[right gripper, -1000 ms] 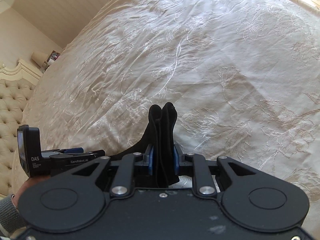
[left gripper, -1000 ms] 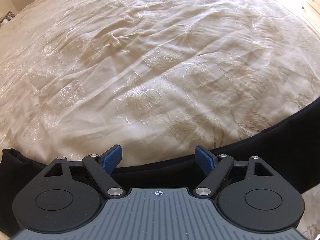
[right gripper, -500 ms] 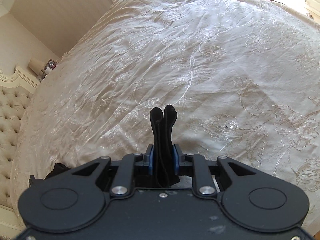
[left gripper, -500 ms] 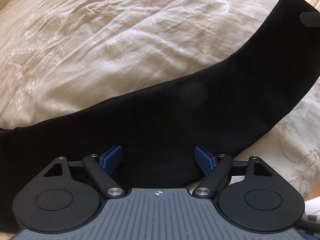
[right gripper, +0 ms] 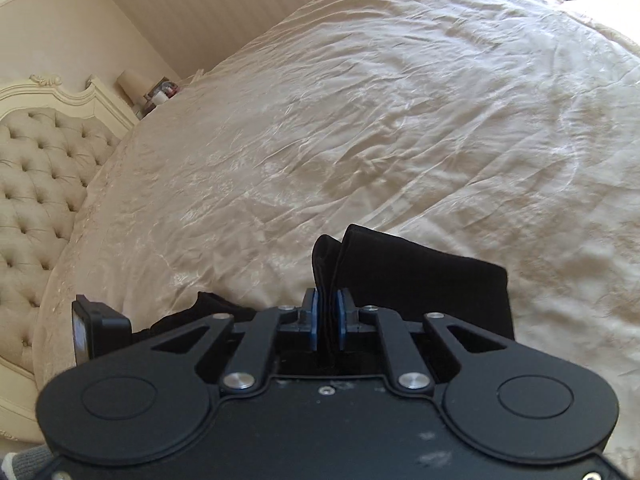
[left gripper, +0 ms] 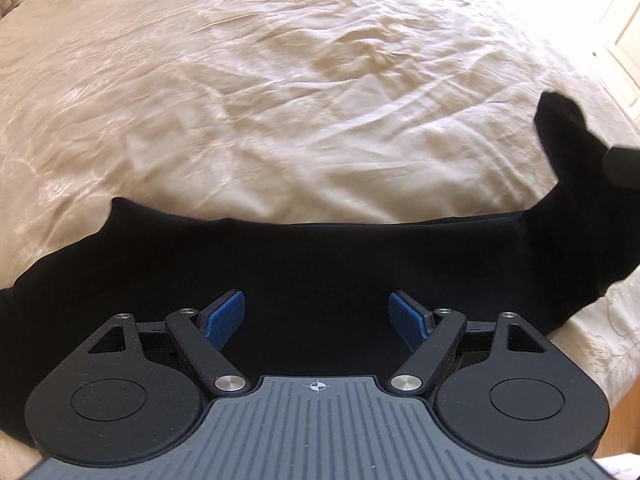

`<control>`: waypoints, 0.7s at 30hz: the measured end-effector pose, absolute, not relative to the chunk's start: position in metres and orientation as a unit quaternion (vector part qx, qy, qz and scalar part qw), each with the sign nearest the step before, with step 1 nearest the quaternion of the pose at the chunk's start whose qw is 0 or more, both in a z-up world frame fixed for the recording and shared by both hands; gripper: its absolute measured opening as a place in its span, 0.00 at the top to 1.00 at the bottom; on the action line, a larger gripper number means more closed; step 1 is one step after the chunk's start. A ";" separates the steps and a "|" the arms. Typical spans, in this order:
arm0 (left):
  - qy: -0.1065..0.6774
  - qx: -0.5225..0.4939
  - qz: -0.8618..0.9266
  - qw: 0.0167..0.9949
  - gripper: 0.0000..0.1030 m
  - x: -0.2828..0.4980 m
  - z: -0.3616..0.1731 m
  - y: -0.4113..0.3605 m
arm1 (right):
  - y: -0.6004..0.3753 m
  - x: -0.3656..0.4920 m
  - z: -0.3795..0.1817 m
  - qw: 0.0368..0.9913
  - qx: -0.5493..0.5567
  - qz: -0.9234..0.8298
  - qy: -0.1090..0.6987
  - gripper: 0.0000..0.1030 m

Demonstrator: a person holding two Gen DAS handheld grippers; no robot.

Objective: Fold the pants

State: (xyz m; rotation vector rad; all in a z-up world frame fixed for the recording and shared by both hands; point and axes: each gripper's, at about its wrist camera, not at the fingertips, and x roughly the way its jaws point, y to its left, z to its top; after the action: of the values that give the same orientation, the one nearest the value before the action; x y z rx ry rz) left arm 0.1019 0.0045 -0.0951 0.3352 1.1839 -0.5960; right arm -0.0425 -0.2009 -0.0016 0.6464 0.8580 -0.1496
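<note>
A: Checking the geometry before the next fold: where did the pants [left gripper: 320,264] lie relative to each claw?

B: In the left wrist view they ran as one long black band across the frame, side to side, on the bed [left gripper: 280,100]. Long axis was crosswise to the left claw [left gripper: 318,316], not along it. The band sat directly under and just ahead of that claw.

A: Left claw state?

B: Jaws stood wide apart, blue pads [left gripper: 224,314] clear of the cloth as far as I could see. Nothing gripped. It hung above the middle of the band.

A: And the right?

B: Right claw [right gripper: 328,320] was clamped on the pants [right gripper: 420,280], jaws closing tighter at that moment, with a doubled edge of black fabric standing up between the pads. The rest of that end draped off to the right of the claw onto the bed [right gripper: 360,140].

A: So which end was lifted?

B: The right-hand end. In the left view the band rose to a peak at the far right edge, beside a dark corner that I'd guess was the right tool; too cropped to be sure.

A: Nearer hand for the free end?

B: Left, in my judgement. The loose end trailed off to its left side, flat on the bed. Right was already committed.

A: Risk?

B: Black on black, so layer edges were hard to read.
</note>
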 end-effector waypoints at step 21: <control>0.563 0.115 -0.291 0.765 0.24 0.138 -0.098 0.079 | -0.079 -0.025 -0.055 0.844 0.235 -0.099 0.473 0.88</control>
State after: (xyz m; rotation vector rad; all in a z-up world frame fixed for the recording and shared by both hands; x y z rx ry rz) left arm 0.1379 0.0786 -0.0979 0.2505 1.2244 -0.6321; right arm -0.0246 -0.0793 -0.0554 0.4957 0.9977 -0.2081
